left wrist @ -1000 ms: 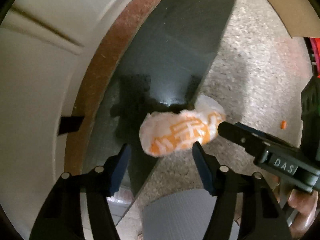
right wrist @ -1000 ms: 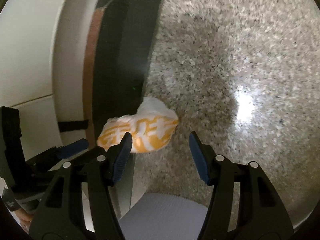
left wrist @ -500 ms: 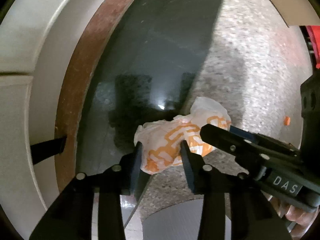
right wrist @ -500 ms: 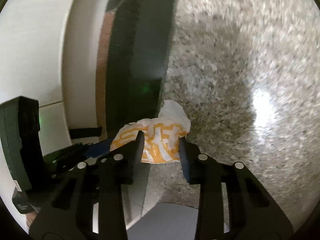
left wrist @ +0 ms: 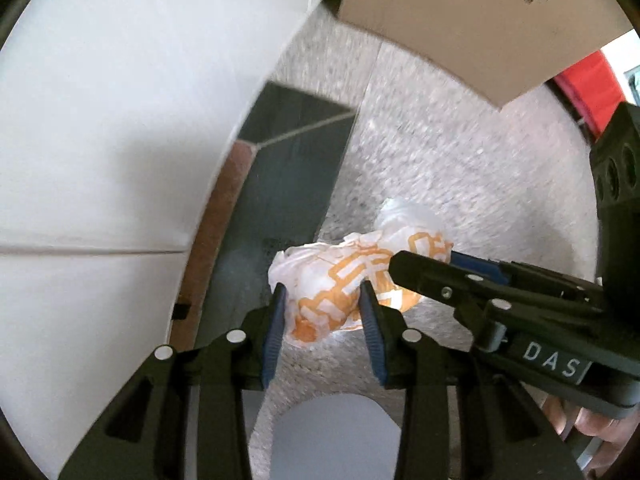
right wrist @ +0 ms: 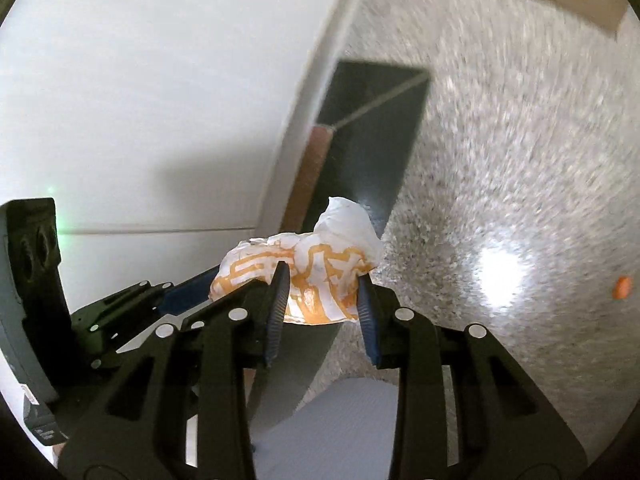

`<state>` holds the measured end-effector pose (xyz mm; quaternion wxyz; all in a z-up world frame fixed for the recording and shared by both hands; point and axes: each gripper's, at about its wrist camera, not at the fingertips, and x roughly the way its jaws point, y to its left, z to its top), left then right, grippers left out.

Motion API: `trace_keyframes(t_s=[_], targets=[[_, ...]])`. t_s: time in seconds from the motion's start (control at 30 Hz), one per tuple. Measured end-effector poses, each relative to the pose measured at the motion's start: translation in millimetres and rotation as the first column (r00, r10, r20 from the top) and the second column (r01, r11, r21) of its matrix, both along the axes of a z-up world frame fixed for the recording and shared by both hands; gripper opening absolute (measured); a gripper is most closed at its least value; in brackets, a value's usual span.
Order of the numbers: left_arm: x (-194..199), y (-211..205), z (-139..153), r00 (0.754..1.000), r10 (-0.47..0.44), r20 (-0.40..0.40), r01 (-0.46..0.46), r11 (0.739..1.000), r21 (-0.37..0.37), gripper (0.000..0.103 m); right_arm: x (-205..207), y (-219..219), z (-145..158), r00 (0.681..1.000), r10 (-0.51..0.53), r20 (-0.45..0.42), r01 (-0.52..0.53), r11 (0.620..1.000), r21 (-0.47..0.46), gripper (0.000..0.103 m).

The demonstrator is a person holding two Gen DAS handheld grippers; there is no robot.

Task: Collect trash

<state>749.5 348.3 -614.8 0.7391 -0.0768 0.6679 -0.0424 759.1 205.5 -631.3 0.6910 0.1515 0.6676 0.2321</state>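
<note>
The crumpled wrapper (left wrist: 352,280), white with orange print, hangs clear above the speckled floor (left wrist: 460,160), beside the white cabinet (left wrist: 120,120). My left claw (left wrist: 322,316) pinches one end, my right claw (right wrist: 320,300) the other, both having just closed onto it.
</note>
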Motion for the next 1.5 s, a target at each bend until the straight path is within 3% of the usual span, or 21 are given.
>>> trace_keyframes(t_s=[0.27, 0.43, 0.6, 0.7, 0.9, 0.93, 0.97, 1.03, 1.2, 1.33, 1.5], targets=[[-68.7, 1.1, 111.4, 0.994, 0.058, 0.093, -0.059, 0.998, 0.001, 0.036, -60.4, 8.5, 109.4, 0.992, 0.079, 0.102, -0.070, 0.994, -0.082, 0.032], [-136.1, -2.1, 167.7, 0.988, 0.053, 0.148, -0.052, 0.999, -0.008, 0.036, -134.7, 10.1, 174.3, 0.983, 0.082, 0.164, -0.067, 0.993, -0.096, 0.033], [-216.5, -5.8, 210.1, 0.975, 0.085, 0.205, -0.073, 0.995, -0.069, 0.036, -206.7, 7.1, 220.7, 0.973, 0.092, 0.214, -0.069, 0.991, -0.114, 0.035], [-261.8, -3.1, 222.8, 0.971, 0.118, 0.209, -0.089, 0.986, -0.143, 0.036, -242.2, 1.6, 231.7, 0.977, 0.068, 0.201, -0.051, 0.995, -0.089, 0.038], [-310.5, -2.7, 222.9, 0.973, 0.126, 0.193, -0.088, 0.977, -0.194, 0.037, -282.7, -0.1, 232.9, 0.981, 0.052, 0.188, -0.035, 0.995, -0.093, 0.040], [-312.5, -4.0, 219.5, 0.974, 0.127, 0.189, -0.089, 0.976, -0.199, 0.040, -285.3, -1.2, 231.1, 0.981, 0.046, 0.186, -0.027, 0.994, -0.105, 0.048], [-313.1, -4.9, 212.0, 0.974, 0.135, 0.182, -0.095, 0.972, -0.213, 0.053, -286.7, -0.8, 229.6, 0.982, 0.043, 0.184, -0.020, 0.992, -0.126, 0.065], [-318.6, -2.5, 199.6, 0.974, 0.171, 0.148, -0.142, 0.972, -0.187, 0.077, -291.5, -1.4, 227.1, 0.981, 0.035, 0.189, 0.001, 0.982, -0.188, 0.070], [-328.3, 11.2, 185.1, 0.962, 0.263, 0.073, -0.248, 0.954, -0.171, 0.077, -306.1, -11.5, 232.4, 0.983, 0.018, 0.185, 0.019, 0.980, -0.196, 0.071], [-342.9, 13.4, 203.6, 0.951, 0.286, 0.117, -0.270, 0.954, -0.131, 0.077, -324.6, -21.4, 256.5, 0.973, 0.009, 0.230, 0.045, 0.973, -0.227, 0.072], [-375.3, 0.9, 264.0, 0.933, 0.286, 0.217, -0.280, 0.958, -0.058, 0.077, -359.8, -32.3, 312.8, 0.937, 0.056, 0.344, 0.046, 0.959, -0.280, 0.073]])
